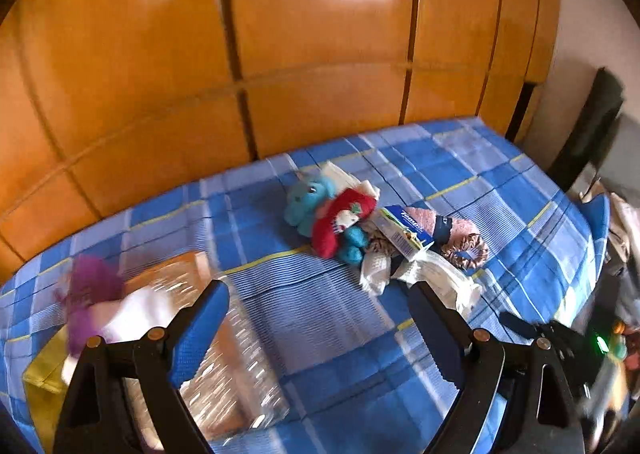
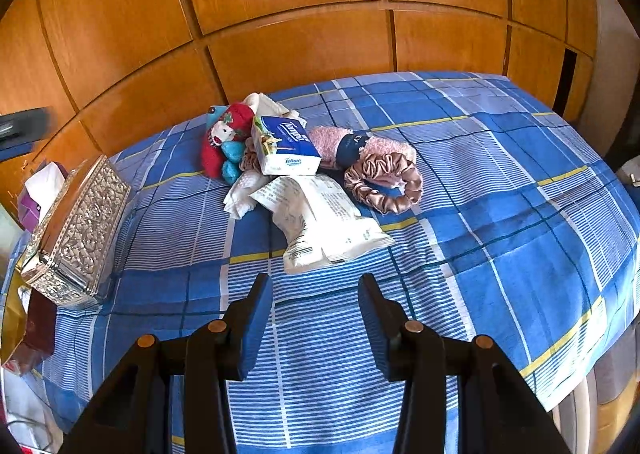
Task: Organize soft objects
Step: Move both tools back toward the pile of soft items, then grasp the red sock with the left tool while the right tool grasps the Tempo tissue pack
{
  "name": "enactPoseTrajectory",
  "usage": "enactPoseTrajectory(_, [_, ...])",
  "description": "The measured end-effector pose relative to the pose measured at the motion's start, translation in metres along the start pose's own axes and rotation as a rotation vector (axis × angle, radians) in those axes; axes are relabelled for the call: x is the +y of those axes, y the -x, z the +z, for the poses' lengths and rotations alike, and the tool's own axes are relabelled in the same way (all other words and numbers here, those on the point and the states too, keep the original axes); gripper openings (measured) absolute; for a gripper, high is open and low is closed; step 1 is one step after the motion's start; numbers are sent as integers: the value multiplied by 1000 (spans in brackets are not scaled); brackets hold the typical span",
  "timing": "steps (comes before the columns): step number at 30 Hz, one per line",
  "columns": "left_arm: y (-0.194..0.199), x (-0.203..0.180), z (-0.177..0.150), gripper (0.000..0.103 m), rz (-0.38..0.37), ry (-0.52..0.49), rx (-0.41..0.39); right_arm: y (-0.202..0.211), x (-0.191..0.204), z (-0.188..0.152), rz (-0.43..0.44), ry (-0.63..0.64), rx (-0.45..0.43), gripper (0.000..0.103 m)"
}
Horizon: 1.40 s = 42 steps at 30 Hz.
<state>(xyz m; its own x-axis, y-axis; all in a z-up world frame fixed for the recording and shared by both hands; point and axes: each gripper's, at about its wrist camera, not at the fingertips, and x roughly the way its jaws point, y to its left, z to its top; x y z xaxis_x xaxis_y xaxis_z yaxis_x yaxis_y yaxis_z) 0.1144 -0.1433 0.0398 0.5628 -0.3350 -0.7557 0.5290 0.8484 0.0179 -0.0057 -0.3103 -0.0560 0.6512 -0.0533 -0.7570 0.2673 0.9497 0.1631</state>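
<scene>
1. Left tongs [image 1: 320, 330] spread wide, empty, over the bed [image 1: 320, 354].
2. Right tongs [image 2: 316, 314] part open, empty, just short of the white pack [image 2: 320, 222].
3. Soft pile mid-bed: plush [image 2: 224, 142], tissue pack [image 2: 286, 146], scrunchie [image 2: 384, 182], all touching.
4. Silver box [image 2: 76, 234] left of pile; contents hidden.
5. Only the left view shows the right tool's body [image 1: 560, 338]; purple tissue box [image 1: 88, 294] blurred.

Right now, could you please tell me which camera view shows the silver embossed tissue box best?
The right wrist view: the silver embossed tissue box sits sharp and whole at the left edge of the bed. In the left wrist view the box is motion-blurred and partly hidden behind a finger of the left gripper.
</scene>
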Motion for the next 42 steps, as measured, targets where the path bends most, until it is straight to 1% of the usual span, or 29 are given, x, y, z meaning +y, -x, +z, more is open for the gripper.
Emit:
enactPoseTrajectory(2, [-31,-11,12,91,21,-17,56,-1,-2,0,4,-10,2,44])
enactPoseTrajectory(4, [-57,-18,19,87,40,-38,82,-2,-5,0,12,-24,10,44])
enactPoseTrajectory(7, [-99,-26,29,73,53,-53,149,-3,-11,2,15,-47,9,44])
enactPoseTrajectory(10, [-126,-30,38,73,81,-62,173,-3,-17,3,21,-70,10,44])
enactPoseTrajectory(11, [-132,-31,42,73,78,-62,168,-4,-19,2,23,-75,12,44])
enactPoseTrajectory(12, [-139,-35,46,74,77,-83,161,-5,-20,2,23,-79,15,44])
enactPoseTrajectory(14, [-152,-40,52,76,117,-120,158,-9,-25,1,30,-110,30,44])
enactPoseTrajectory(17, [-180,-37,60,75,98,-98,196,-12,-30,-1,37,-135,47,44])
enactPoseTrajectory(18, [-189,-35,61,67,78,-85,205,-12,-31,-1,34,-136,46,44])
enactPoseTrajectory(19, [-195,-34,61,56,66,-80,209,-12,-32,-1,33,-137,46,44])
enactPoseTrajectory(20, [-199,-31,60,23,61,-66,229,-13,-33,-1,35,-138,46,44])
enactPoseTrajectory(21, [-200,-26,57,19,59,-36,242,-13,-34,-1,35,-139,44,44])
enactPoseTrajectory(23, [-194,-16,50,16,23,13,226,-14,-36,-2,35,-139,46,44])
enactPoseTrajectory(26, [-174,-6,39,15,-13,71,204,-17,-39,-4,38,-147,58,44])
enactPoseTrajectory(30, [-151,-4,20,15,-38,91,201,-17,-38,-3,57,-152,72,44])
enactPoseTrajectory(33, [-147,-5,13,15,-35,81,204,-13,-33,7,74,-127,54,44])
enactPoseTrajectory(36, [-145,-3,11,15,-46,85,210,-13,-26,27,114,-87,33,44])
enactPoseTrajectory(39, [-138,-1,18,15,-50,87,194,-26,-15,58,167,-28,39,45])
enactPoseTrajectory(41, [-132,5,29,15,-47,98,177,-36,-9,75,187,-1,46,49])
enactPoseTrajectory(42, [-128,10,36,15,-47,110,166,-43,-7,84,202,11,55,59])
